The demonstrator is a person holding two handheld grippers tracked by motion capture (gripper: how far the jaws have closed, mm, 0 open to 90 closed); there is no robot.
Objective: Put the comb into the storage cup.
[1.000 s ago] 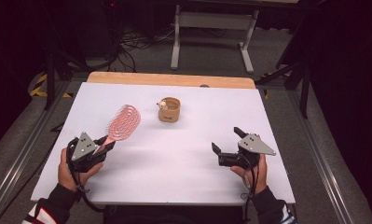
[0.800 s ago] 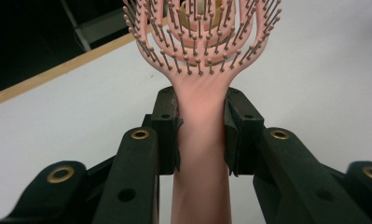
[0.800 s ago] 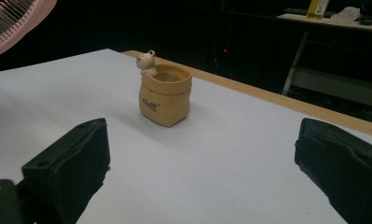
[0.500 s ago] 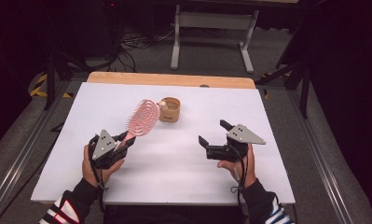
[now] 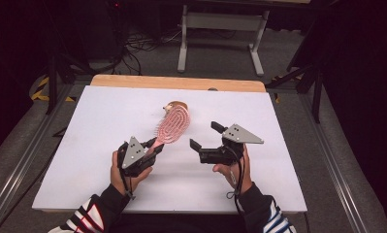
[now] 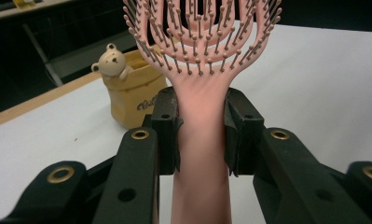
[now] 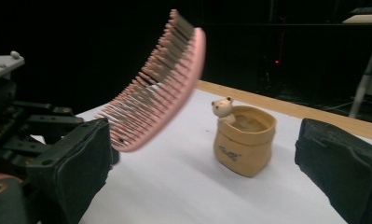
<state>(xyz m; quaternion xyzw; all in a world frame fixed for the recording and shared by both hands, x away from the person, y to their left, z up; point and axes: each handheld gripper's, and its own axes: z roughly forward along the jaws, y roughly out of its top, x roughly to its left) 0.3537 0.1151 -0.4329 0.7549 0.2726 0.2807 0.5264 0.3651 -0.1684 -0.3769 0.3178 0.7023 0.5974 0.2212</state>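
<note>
White table (image 5: 84, 160): work area mid-board. Pink hairbrush (image 5: 172, 124) lifted off surface, head over tan bear-pouch holder (image 7: 243, 140), near far edge. Left gripper (image 5: 150, 151) clamped on brush handle, pads pinch both sides just below head, grip looks square. Right gripper (image 5: 208, 136) jaws wide apart, empty, facing holder. Judgement: brush probably going into holder. Advice: tip handle down, steady holder with right, lower slowly; light holder may topple.

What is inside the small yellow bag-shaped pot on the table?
A small bear figure leans over the rim of the yellow pot. The right gripper view shows only the upper inner wall; the bottom is hidden by the rim, so any contents cannot be seen.
</note>
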